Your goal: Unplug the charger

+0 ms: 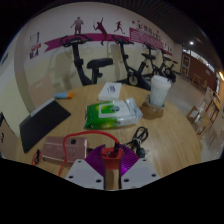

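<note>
My gripper [111, 158] is low over a wooden table [60, 108], and its purple pads [93, 160] close in from both sides on a small red charger plug [112, 152]. A red cable [73, 143] loops away from the plug to the left, over the table. Black cables and a dark block [137, 135] lie just ahead and to the right of the fingers. What the plug sits in is hidden by the fingers.
A green and white wipes pack [112, 112] lies beyond the fingers, with a white cup [160, 92] further right. A black flat device [45, 125] lies to the left. Exercise bikes [100, 66] stand behind the table and wooden chairs [206, 110] to the right.
</note>
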Motion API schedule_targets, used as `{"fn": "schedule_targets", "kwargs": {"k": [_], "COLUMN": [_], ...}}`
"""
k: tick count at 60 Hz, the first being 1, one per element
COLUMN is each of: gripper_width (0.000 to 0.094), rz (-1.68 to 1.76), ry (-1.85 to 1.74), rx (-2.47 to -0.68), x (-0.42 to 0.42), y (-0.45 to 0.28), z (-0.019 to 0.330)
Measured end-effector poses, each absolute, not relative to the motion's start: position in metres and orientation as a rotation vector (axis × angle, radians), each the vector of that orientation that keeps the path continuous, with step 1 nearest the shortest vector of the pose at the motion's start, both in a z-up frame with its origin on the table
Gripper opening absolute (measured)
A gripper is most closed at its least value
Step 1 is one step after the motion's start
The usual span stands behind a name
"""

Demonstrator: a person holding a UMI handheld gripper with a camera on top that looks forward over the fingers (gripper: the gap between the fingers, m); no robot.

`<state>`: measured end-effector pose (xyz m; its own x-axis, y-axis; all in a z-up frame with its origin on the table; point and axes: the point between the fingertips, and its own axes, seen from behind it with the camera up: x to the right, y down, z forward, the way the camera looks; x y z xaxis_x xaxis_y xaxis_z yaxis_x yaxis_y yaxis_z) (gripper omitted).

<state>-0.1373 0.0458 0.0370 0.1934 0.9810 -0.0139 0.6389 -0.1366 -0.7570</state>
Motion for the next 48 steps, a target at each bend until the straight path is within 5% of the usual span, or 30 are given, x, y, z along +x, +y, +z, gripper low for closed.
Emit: {"fn": "schedule_targets", "kwargs": {"k": [12, 20, 22, 38, 48], "gripper_width": [0.0309, 0.0866, 0.0813, 0.0858, 0.0855], "rz": [0.651, 0.707, 0.705, 0.739, 0.696], "ry": [-1.598, -1.607, -1.59, -1.549, -1.515], "rx": [-1.902, -1.947, -1.944, -1.925, -1.918], "x": [-0.128, -0.115, -0.108, 0.015, 0.097], "y": [0.041, 0.027, 0.027, -0.012, -0.034], "z": [-0.005, 0.013, 0.027, 0.169, 0.224]}}
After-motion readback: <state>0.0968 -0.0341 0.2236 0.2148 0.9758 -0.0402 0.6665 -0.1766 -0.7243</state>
